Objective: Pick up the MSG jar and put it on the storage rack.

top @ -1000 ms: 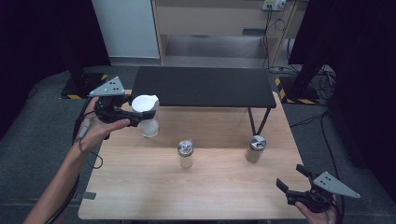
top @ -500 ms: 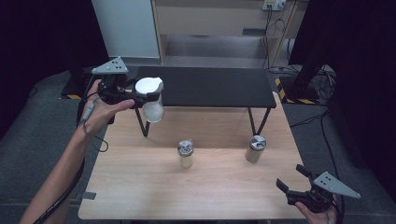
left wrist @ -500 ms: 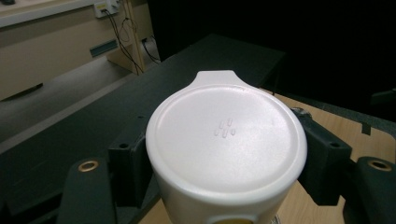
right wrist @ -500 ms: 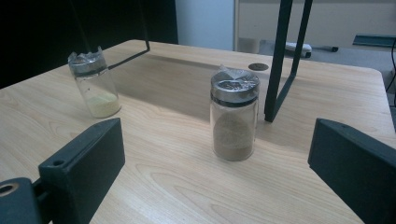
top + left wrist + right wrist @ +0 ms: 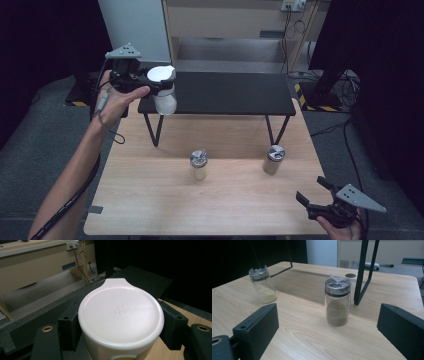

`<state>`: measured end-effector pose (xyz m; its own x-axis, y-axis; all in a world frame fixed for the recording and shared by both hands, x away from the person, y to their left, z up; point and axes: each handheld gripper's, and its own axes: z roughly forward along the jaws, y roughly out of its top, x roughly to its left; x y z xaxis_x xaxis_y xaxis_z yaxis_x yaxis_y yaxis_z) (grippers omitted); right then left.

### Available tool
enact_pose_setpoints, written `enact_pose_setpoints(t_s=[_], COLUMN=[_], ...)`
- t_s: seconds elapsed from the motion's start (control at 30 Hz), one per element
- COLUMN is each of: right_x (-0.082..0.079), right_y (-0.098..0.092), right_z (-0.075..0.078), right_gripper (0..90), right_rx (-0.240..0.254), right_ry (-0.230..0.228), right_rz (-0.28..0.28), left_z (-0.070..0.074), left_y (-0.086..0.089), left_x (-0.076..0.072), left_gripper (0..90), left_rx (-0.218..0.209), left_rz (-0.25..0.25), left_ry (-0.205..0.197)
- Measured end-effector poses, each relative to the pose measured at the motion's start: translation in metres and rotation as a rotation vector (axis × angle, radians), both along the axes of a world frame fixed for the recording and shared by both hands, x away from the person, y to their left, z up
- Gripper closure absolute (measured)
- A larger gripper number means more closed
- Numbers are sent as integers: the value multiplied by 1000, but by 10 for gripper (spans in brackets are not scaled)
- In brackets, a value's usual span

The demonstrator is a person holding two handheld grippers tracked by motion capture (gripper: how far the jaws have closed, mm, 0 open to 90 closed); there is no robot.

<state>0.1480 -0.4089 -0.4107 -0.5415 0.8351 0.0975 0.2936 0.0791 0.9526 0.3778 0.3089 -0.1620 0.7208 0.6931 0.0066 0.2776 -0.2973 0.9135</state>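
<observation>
the left tongs [image 5: 159,85] are clamped on a white plastic jar with a flat white lid and a small pouring lip [image 5: 163,90], one black jaw pressed to each side just under the lid. in the left gripper view the lid [image 5: 121,313] sits between the jaws, upright, its lip pointing away from the camera. the person's left hand [image 5: 116,100] holds the gripper up off the wood, so the jar hangs in the air at the front left corner of a low black metal shelf on thin legs [image 5: 225,92]; whether its base touches the shelf edge cannot be told.

the right tongs [image 5: 314,196] are spread wide with nothing between them, held low by the right hand [image 5: 345,225] at the near right corner of the light wooden bench [image 5: 150,200]. in the right gripper view they face a small glass jar with a silver lid and brown powder [image 5: 337,301], which stands apart from them, just in front of a shelf leg. farther off to its left stands a second small glass jar with a silver lid and pale yellow powder [image 5: 263,285]. in the high view these two stand near the bench's middle, well apart from the white jar.
</observation>
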Motion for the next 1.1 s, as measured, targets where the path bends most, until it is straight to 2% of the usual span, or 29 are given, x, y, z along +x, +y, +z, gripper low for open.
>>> enact_pose_setpoints(t_s=[0.17, 0.33, 0.7, 1.1], right_x=[0, 0, 0, 0], right_y=[-1, -1, -2, -3], right_z=[0, 0, 0, -1], right_gripper=[43, 43, 43, 43], right_rx=[5, 8, 11, 16], right_ry=[3, 5, 5, 5], right_rz=[0, 1, 3, 6], left_z=[-4, -8, -6, -17], left_y=[1, -2, -18, -27], left_x=[10, 20, 31, 43], left_gripper=[296, 296, 296, 296], left_rx=[-30, -42, 0, 1], left_rz=[47, 86, 154, 213], left_ry=[9, 15, 3, 16])
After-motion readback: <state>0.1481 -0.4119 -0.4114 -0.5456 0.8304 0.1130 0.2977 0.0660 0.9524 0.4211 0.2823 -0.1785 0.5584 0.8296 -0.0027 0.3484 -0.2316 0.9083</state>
